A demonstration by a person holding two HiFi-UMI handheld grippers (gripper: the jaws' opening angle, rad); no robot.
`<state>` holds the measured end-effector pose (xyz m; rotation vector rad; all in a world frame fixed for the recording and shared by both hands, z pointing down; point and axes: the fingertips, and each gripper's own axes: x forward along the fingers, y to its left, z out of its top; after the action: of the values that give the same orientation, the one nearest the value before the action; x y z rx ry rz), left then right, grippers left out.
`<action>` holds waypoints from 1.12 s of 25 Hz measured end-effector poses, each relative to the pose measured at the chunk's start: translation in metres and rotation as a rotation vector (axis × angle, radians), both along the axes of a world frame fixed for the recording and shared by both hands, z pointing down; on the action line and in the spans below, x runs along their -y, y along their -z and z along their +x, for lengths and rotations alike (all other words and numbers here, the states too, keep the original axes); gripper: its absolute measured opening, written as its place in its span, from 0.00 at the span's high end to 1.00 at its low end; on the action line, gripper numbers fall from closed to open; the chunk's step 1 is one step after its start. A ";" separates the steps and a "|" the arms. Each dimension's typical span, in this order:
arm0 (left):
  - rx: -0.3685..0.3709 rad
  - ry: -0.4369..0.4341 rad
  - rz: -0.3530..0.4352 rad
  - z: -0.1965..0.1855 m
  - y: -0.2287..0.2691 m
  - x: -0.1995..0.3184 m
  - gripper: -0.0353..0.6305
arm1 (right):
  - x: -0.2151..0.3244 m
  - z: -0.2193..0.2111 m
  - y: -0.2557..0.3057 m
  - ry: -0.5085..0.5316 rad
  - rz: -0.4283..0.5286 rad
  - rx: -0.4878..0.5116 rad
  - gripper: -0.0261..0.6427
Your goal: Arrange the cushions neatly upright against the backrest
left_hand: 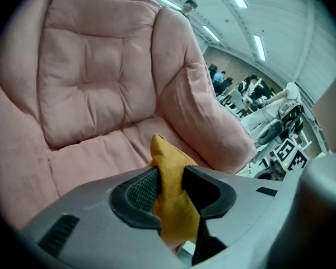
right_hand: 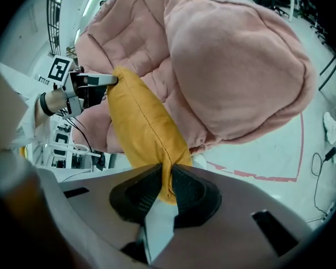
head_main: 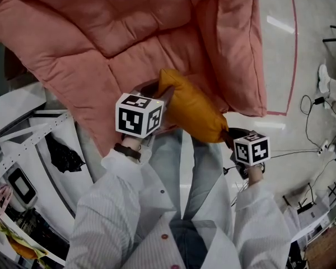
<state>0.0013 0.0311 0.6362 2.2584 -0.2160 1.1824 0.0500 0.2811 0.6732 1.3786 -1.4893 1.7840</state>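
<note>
- Left gripper (left_hand: pixel 169 186): jaws clenched on one corner of the mustard cushion (head_main: pixel 191 110), with the fabric bunched between the ribbed pads
- Right gripper (right_hand: pixel 168 185): jaws clamped on the opposite end, pinching the thin seam edge
- Reason for the two-point hold, as judged: the cushion spans both tools, so it cannot sag or twist while being positioned
- Cushion location: at the front edge of the seat of the pink sofa (head_main: pixel 95 38), close to the armrest (head_main: pixel 241 43) and well short of the backrest (left_hand: pixel 92 77); whether it rests on the seat cannot be told
- Next step, as judged: carry it back across the seat and stand it against the backrest
- Risk: the narrow seam may slip from the right jaws
</note>
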 end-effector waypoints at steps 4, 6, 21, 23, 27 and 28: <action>-0.002 0.047 -0.009 -0.013 0.008 0.003 0.73 | 0.006 0.002 0.013 0.026 0.005 -0.027 0.88; -0.002 0.074 -0.016 -0.021 0.013 0.003 0.73 | 0.010 0.006 0.021 0.049 0.005 -0.049 0.88; -0.100 0.376 0.013 -0.084 0.067 0.056 0.74 | 0.114 0.038 0.081 0.272 0.106 -0.251 0.89; -0.107 0.424 0.015 -0.092 0.070 0.066 0.74 | 0.133 0.041 0.087 0.320 0.121 -0.277 0.89; -0.116 0.517 0.007 -0.104 0.072 0.082 0.75 | 0.176 0.054 0.097 0.422 0.148 -0.331 0.89; -0.117 0.539 0.005 -0.105 0.072 0.086 0.75 | 0.188 0.057 0.098 0.445 0.157 -0.343 0.89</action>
<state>-0.1042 -0.0545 0.5643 2.0728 -0.7282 0.7612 0.1074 0.0932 0.5750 1.2247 -1.6108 1.1204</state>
